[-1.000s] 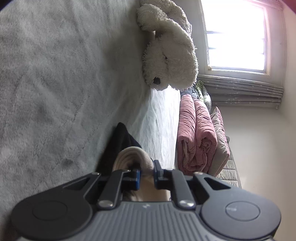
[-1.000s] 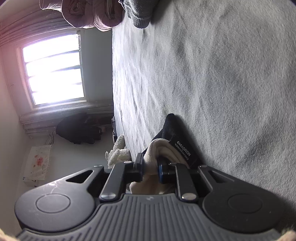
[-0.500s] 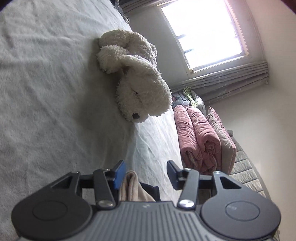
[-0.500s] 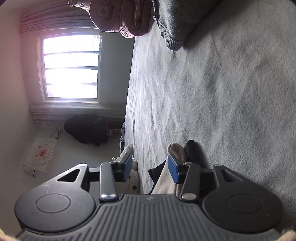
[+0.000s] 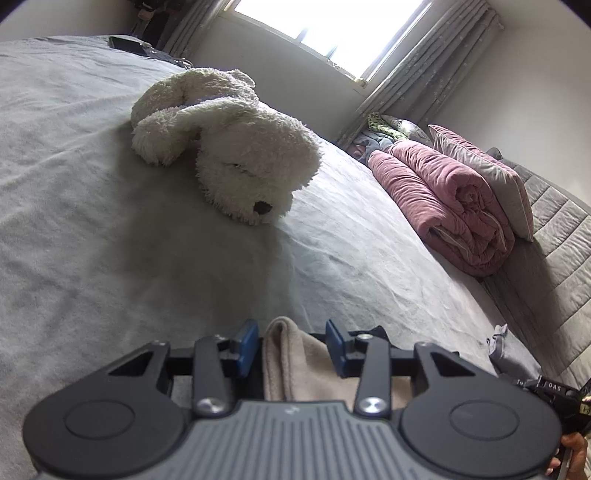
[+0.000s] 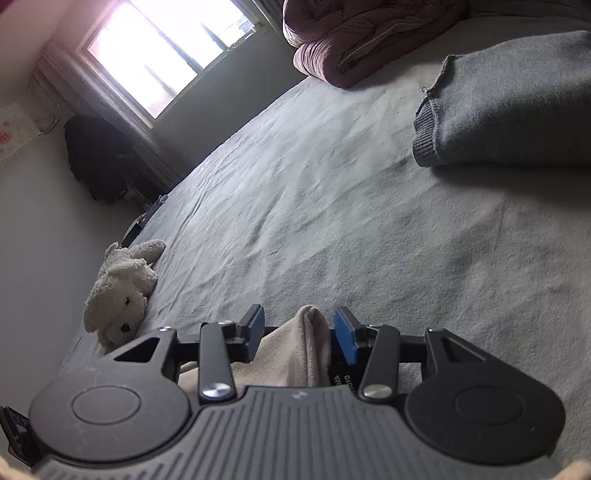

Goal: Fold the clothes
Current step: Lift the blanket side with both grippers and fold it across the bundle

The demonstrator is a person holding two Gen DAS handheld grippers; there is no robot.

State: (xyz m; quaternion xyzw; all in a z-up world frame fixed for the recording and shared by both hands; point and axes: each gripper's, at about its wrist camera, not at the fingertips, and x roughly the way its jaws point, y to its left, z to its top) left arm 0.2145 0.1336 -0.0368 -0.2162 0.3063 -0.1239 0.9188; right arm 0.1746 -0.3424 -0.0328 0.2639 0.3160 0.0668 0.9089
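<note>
- Left wrist view: the left gripper [image 5: 291, 345] stands spread around a beige garment [image 5: 295, 365] fold lying on the bed [image 5: 110, 258]; closing carelessly could drag that fold askew.
- Right wrist view: the right gripper [image 6: 300, 332] gapes too, the garment [image 6: 295, 354] between its fingers, ungripped; a nudge could unroll it.

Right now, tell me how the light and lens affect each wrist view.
Left wrist view: the window is blown out white, the plush dog throws a soft shadow toward the camera, and the fisheye bows the bed. Right wrist view: the window glares with a pink fringe, the room corner beside it is dim, the grey sweater shadows the bed, and the horizon tilts.
</note>
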